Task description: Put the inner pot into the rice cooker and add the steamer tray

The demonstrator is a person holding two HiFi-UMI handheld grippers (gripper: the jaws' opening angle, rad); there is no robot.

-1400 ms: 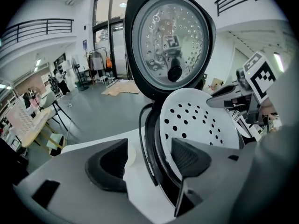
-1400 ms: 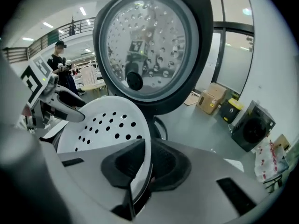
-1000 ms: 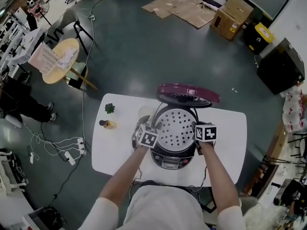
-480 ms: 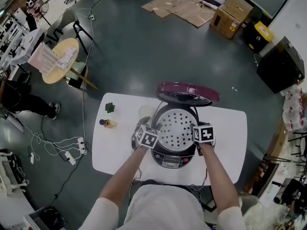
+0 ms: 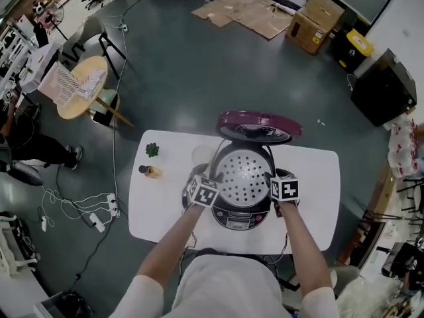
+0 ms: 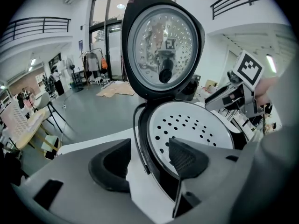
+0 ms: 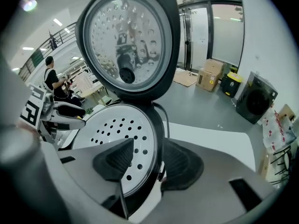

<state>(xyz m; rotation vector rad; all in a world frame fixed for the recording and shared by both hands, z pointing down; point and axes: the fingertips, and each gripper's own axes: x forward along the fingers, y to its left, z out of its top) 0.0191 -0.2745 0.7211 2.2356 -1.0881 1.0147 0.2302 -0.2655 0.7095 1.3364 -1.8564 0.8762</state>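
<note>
The rice cooker (image 5: 242, 216) stands open on the white bench (image 5: 159, 204), and the perforated steamer tray (image 5: 242, 176) is seated in its mouth, hiding whatever lies beneath. My left gripper (image 6: 149, 155) has its jaws released astride the cooker's left rim, one over the tray's edge and one outside. My right gripper (image 7: 147, 160) has just been opening its jaws, which now stand clear with the tray's right edge between them.

An open lab-like workshop hall: grey floor (image 5: 199, 65), flattened cardboard (image 5: 245, 8), boxes (image 5: 315, 20), trailing cables (image 5: 73, 204), balcony railing (image 6: 35, 24).
</note>
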